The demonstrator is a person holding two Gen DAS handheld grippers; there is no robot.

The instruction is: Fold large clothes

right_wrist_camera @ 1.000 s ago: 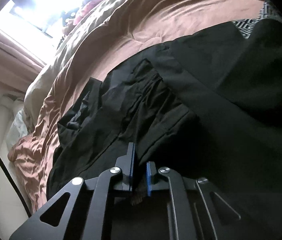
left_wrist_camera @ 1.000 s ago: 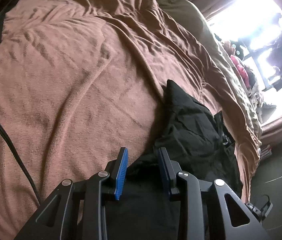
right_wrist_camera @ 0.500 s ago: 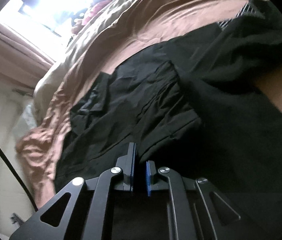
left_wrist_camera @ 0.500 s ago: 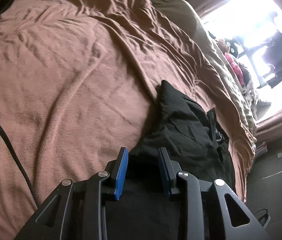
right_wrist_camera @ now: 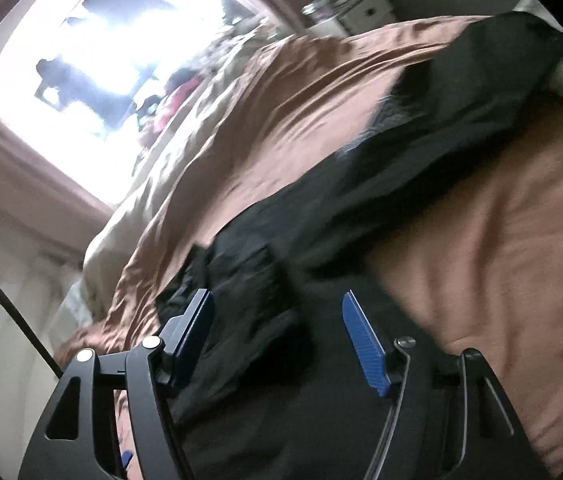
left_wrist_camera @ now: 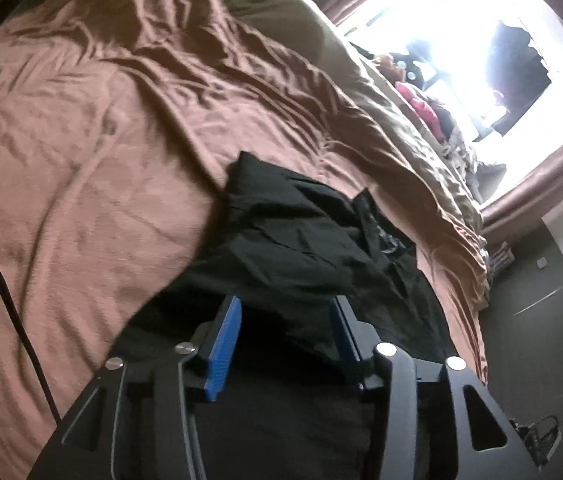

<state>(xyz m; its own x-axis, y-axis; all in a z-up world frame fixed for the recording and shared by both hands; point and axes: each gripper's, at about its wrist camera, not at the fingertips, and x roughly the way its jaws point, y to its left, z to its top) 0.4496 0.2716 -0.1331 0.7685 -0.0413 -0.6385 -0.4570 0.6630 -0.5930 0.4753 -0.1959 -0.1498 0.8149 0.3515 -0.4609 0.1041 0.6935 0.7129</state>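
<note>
A large black garment (left_wrist_camera: 301, 240) lies crumpled on a brown blanket (left_wrist_camera: 101, 140) that covers a bed. My left gripper (left_wrist_camera: 283, 320) hovers at the garment's near end. Its jaws are opening, black cloth lies loose between them, and its blue pads (left_wrist_camera: 223, 344) are bare. In the right wrist view, which is blurred, the same garment (right_wrist_camera: 361, 208) stretches across the blanket (right_wrist_camera: 501, 260) toward the upper right. My right gripper (right_wrist_camera: 277, 308) stands over it with its jaws opening wide. Cloth lies below and between its fingers, and neither pad (right_wrist_camera: 363, 344) presses on it.
A beige duvet (left_wrist_camera: 381, 92) is bunched along the far side of the bed under a bright window (left_wrist_camera: 461, 40). A black cable (left_wrist_camera: 1, 280) crosses the blanket at the left. A dark cabinet (left_wrist_camera: 541, 340) stands past the bed's right edge.
The right gripper went from shut on a fold of black cloth to wide open and swung sideways, so more blanket shows. The left gripper's jaws widened and it rose a little.
</note>
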